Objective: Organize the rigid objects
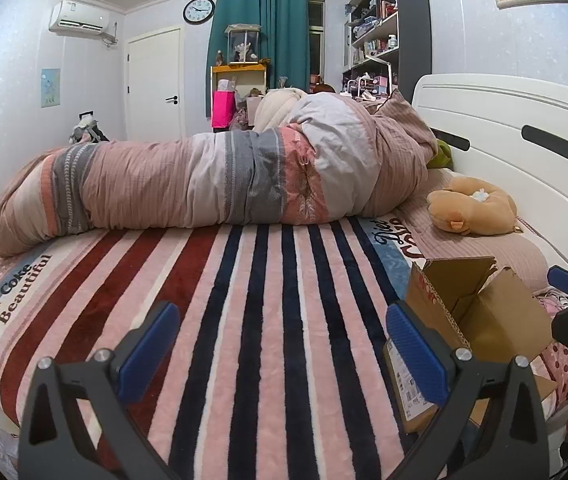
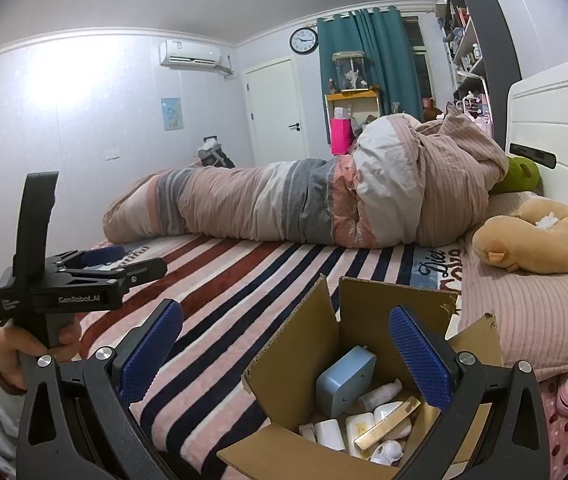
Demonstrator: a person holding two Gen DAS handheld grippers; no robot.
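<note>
Grippers idling: right gripper (image 2: 286,350) hovering wide-fingered over the cardboard box (image 2: 284,360) holding small items; left gripper (image 1: 282,344) spread wide, empty, over striped blanket (image 1: 244,280).

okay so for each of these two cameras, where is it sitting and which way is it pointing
Left wrist: on the left hand-held gripper, low over the striped blanket, facing the rolled duvet; its own open fingers show.
Right wrist: on the right hand-held gripper, above the cardboard box, facing the same way; its own open fingers and the left gripper show.
Shared: box, duvet, plush toy.
</note>
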